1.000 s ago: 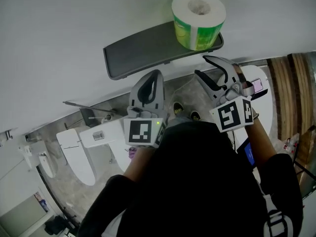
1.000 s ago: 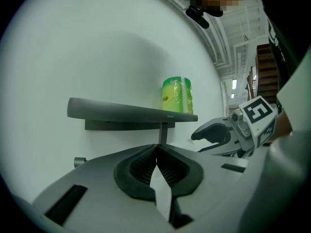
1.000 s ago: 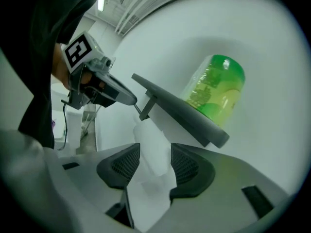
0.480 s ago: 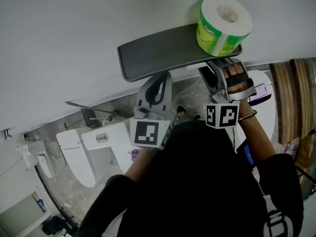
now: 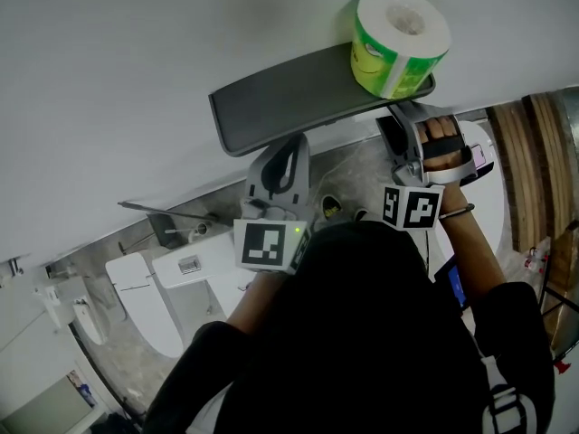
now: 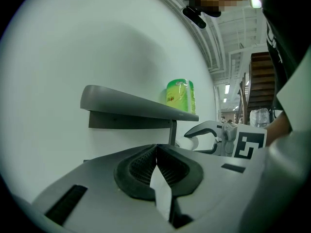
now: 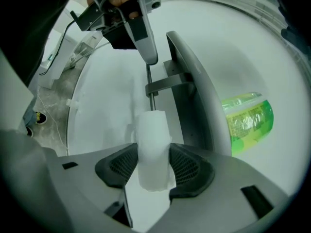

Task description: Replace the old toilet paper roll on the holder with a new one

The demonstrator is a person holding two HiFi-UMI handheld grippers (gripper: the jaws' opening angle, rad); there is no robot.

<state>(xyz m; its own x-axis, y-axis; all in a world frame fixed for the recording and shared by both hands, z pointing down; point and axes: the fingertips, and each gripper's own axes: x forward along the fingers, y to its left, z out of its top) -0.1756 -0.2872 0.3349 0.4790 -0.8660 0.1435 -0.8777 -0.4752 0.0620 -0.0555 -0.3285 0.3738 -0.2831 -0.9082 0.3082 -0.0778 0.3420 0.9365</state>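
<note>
Two rolls matter here: the old roll [image 7: 153, 144], thin and white, sits on the holder's rod [image 7: 151, 89] under the grey shelf [image 5: 280, 98]; the new green-wrapped roll [image 5: 398, 39] stands on the shelf's right end. The right gripper [image 7: 154, 155] has just been opening its jaws, yet its pads press the old roll; the left gripper [image 6: 156, 149] is closed, empty. A pull off the rod's line could jam the roll — or bump the shelf and topple the new one.

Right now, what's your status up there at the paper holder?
Left gripper shut, empty. Right gripper jaws just opened, snug on old roll. New roll waiting on shelf close above. Nothing else blocking.
</note>
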